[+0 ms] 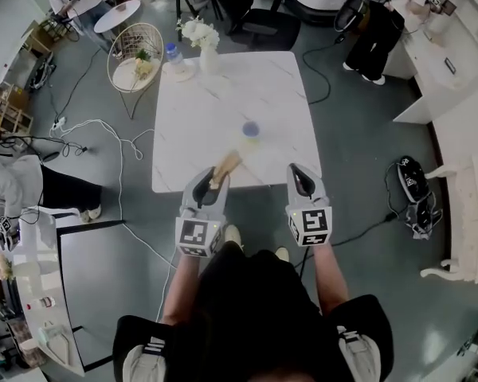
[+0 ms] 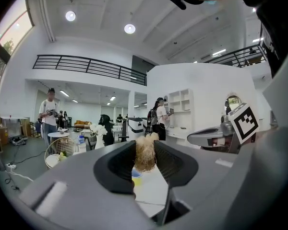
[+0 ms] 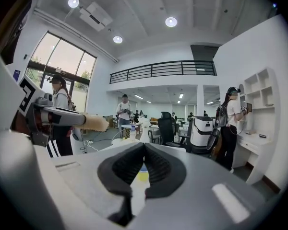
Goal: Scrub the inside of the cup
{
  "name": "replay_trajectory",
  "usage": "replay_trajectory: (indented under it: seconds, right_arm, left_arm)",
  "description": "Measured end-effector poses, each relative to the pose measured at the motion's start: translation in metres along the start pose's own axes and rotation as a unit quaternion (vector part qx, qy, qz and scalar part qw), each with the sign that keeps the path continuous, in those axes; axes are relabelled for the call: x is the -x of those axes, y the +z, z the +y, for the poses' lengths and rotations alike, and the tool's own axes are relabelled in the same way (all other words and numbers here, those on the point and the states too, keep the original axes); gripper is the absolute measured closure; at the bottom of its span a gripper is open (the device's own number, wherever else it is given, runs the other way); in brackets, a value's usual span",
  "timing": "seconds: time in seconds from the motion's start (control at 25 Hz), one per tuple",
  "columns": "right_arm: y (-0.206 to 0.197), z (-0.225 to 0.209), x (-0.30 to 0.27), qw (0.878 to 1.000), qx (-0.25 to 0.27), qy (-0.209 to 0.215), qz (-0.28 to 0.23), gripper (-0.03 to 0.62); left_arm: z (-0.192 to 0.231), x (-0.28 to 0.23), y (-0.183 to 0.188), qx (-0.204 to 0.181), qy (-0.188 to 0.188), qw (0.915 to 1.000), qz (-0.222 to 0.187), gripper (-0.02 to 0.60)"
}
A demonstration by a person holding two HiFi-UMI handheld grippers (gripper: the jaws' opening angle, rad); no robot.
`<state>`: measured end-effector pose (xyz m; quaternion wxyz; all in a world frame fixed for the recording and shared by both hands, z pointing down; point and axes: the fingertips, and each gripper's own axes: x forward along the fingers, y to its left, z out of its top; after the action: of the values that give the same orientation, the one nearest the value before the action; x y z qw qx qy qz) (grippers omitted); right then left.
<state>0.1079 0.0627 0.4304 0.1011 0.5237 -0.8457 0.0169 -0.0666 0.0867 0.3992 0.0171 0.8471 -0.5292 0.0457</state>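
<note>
A small cup (image 1: pixel 249 131), yellow with a blue rim, stands on the white marble table (image 1: pixel 199 126), a little in from its near edge. My left gripper (image 1: pixel 214 180) is at that near edge, shut on a tan fuzzy scrubber (image 1: pixel 227 165) that pokes out over the table. In the left gripper view the scrubber (image 2: pixel 145 153) sits pinched between the jaws, with the cup (image 2: pixel 136 178) beyond and below. My right gripper (image 1: pixel 298 173) hovers at the table edge, right of the cup, shut and empty. In the right gripper view the cup (image 3: pixel 143 173) shows just past the closed jaws.
A vase of white flowers (image 1: pixel 201 41) and a water bottle (image 1: pixel 174 56) stand at the table's far left corner. A wire basket stand (image 1: pixel 135 59) is beside it. Cables (image 1: pixel 103 134) lie on the floor at left. People stand further off.
</note>
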Motion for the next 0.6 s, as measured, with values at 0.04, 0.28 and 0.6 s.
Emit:
replay_trajectory:
  seconds: [0.04, 0.28, 0.6]
  right_arm:
    - [0.001, 0.003, -0.004, 1.0, 0.001, -0.006, 0.001, 0.591]
    - [-0.001, 0.017, -0.023, 0.999, 0.003, -0.043, 0.018, 0.591]
    - [-0.017, 0.022, -0.037, 0.996, -0.013, -0.073, 0.044, 0.59]
  left_arm:
    - [0.006, -0.002, -0.002, 0.002, -0.008, 1.0, 0.001, 0.456]
    - [0.039, -0.012, -0.009, 0.013, -0.044, 0.9989, 0.001, 0.456]
    - [0.056, -0.032, -0.038, 0.034, -0.073, 0.9965, 0.022, 0.456]
